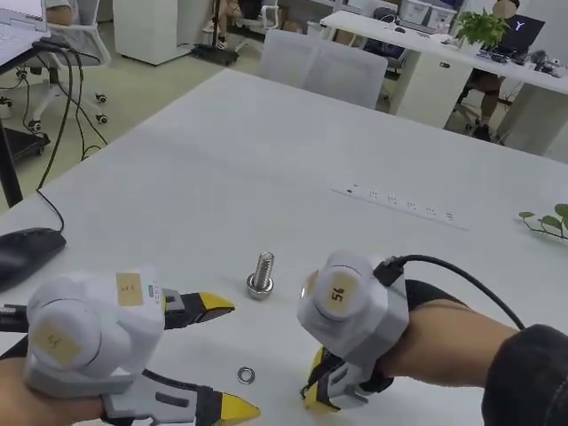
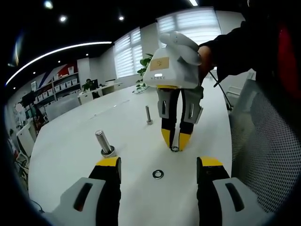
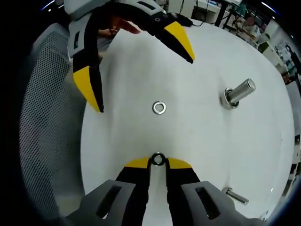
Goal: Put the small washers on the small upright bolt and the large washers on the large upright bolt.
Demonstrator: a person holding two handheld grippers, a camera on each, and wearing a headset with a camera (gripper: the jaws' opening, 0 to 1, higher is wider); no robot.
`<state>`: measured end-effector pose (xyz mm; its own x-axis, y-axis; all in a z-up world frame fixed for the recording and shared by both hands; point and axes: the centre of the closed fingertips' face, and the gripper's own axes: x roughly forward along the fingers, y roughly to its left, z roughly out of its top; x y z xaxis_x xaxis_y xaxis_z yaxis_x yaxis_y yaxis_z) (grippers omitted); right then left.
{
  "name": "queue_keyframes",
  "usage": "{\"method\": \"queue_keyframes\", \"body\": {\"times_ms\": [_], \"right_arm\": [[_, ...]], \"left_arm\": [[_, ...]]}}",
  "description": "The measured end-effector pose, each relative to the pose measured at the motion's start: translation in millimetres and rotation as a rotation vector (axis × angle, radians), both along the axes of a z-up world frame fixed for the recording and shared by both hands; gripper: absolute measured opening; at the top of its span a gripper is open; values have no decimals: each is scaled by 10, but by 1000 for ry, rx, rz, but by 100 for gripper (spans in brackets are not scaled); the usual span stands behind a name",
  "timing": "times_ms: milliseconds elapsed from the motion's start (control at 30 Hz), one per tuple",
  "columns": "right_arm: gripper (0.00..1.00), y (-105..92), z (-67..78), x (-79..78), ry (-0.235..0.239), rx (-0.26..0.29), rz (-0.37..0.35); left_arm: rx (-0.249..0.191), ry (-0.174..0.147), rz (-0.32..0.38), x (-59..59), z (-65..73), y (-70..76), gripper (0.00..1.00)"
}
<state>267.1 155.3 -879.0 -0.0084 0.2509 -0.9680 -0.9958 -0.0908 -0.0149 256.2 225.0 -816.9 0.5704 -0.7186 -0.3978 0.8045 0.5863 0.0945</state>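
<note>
Washer (image 3: pixel 158 159) nipped tight between the right gripper's (image 2: pixel 175 141) fingers, tips pointing down at the white worktop (image 1: pixel 266 160)! A loose washer (image 2: pixel 158 174) lies flat just ahead of the left gripper (image 2: pixel 159 162), fingers spread wide. Large bolt (image 1: pixel 261 273) stands upright nearby, small bolt (image 2: pixel 148 115) farther off.

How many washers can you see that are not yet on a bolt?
2. One washer lies on the table before the left tongs; a second washer is pinched in the right tongs. More may sit hidden at the large bolt's base.
</note>
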Motion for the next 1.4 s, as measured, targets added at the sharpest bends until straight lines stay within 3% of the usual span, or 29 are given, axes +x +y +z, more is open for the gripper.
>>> {"method": "queue_keyframes", "body": {"times_ms": [633, 1067, 1400], "right_arm": [[14, -375, 170, 242, -26, -10, -87], [14, -624, 413, 452, -49, 8, -162], [14, -731, 613, 688, -96, 19, -195]], "left_arm": [[-1, 8, -12, 5, -32, -28, 64], [-3, 12, -17, 30, -52, -49, 64], [-2, 18, -18, 30, -64, -47, 64]]}}
